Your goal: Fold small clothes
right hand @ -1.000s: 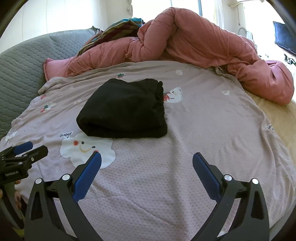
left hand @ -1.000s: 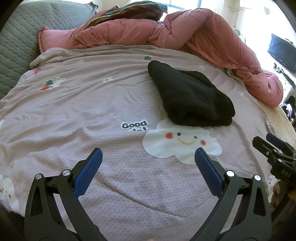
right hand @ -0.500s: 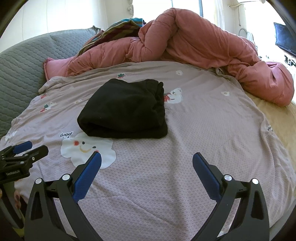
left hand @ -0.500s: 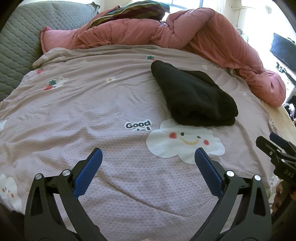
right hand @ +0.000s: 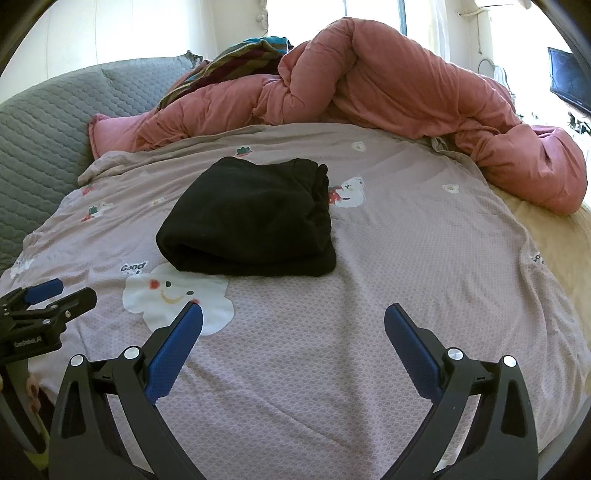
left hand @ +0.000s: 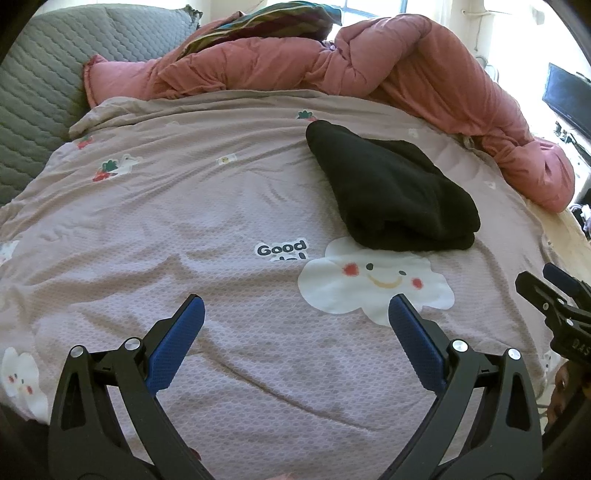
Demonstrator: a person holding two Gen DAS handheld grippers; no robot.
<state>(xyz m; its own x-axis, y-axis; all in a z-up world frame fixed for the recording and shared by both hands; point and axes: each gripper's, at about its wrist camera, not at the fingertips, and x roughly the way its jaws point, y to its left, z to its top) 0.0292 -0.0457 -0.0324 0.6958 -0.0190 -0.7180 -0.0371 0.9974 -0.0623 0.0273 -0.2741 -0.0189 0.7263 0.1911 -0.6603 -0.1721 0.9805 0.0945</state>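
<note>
A black garment (left hand: pixel 391 192) (right hand: pixel 251 218) lies folded into a thick bundle on the mauve bedsheet (left hand: pixel 184 221) (right hand: pixel 424 258), just beyond a white smiling-cloud print (left hand: pixel 373 280). My left gripper (left hand: pixel 295 306) is open and empty, hovering near the bed's front edge, well short of the garment. My right gripper (right hand: pixel 293 314) is also open and empty, in front of the garment's near edge. Each gripper shows at the side of the other's view: the right gripper (left hand: pixel 554 291) at the right edge, the left gripper (right hand: pixel 48 295) at the left edge.
A rumpled pink duvet (left hand: pixel 369 59) (right hand: pixel 388 92) and a striped pillow (left hand: pixel 258 22) are piled along the far side of the bed. A grey quilted headboard (left hand: pixel 44 74) rises at the left. A dark screen (left hand: pixel 569 96) hangs at the far right.
Both grippers have drifted slightly back from the garment, staying open. The black garment lies as before.
</note>
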